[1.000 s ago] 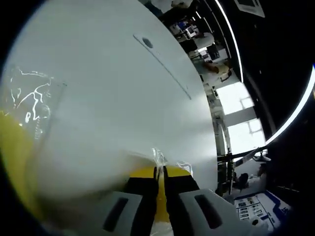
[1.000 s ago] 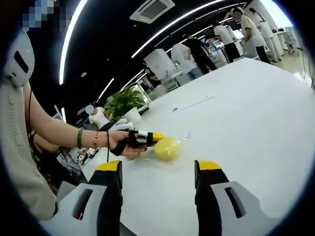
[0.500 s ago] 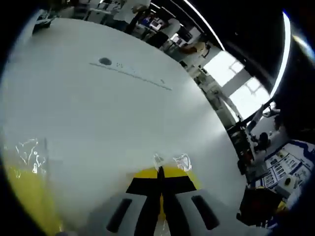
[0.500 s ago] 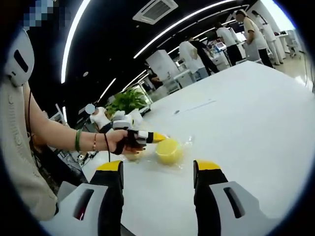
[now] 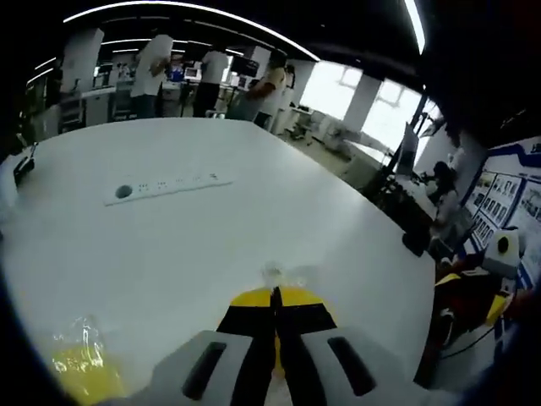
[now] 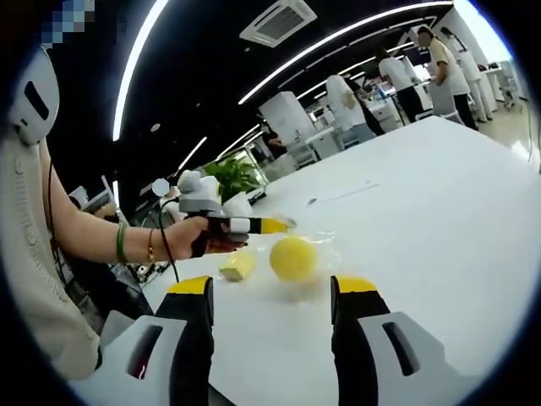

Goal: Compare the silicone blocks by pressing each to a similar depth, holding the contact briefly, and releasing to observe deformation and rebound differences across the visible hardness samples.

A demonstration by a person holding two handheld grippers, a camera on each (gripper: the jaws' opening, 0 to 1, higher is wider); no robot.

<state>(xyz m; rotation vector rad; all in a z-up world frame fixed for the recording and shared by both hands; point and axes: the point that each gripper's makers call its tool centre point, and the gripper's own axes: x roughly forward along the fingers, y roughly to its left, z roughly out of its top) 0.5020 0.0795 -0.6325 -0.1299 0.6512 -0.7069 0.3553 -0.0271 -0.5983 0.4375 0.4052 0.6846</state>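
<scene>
A large white table (image 6: pixel 439 203) was seen in both views. In the right gripper view, the right gripper (image 6: pixel 270 292) was held above the near edge of the table with its two yellow-tipped jaws set wide apart and nothing between them. Beyond the jaws, a round yellow silicone block (image 6: pixel 293 257) in a clear plastic wrapper was seen raised a little above the table, with a soft shadow below it. Being round, it showed no clear long axis. Just to its left, a smaller pale yellow block (image 6: pixel 237 266) lay on the table, its long axis running from lower left to upper right in the picture.

The left gripper (image 6: pixel 272 225) was held in the person's hand (image 6: pixel 196 239), coming in from the left and pointing to the right, roughly level with the table. Its yellow tip was closed on the edge of the wrapper above the round block.

In the left gripper view, the left gripper's jaws were pressed together with only a thin line between them, and crinkled clear plastic (image 5: pixel 283 275) was pinched at their tips. A yellow wrapped block (image 5: pixel 78 372) was seen blurred at the lower left edge, and its shape could not be told. A white power strip (image 5: pixel 166 185) lay farther off on the table. People (image 6: pixel 365 89) stood at the far end of the room.
</scene>
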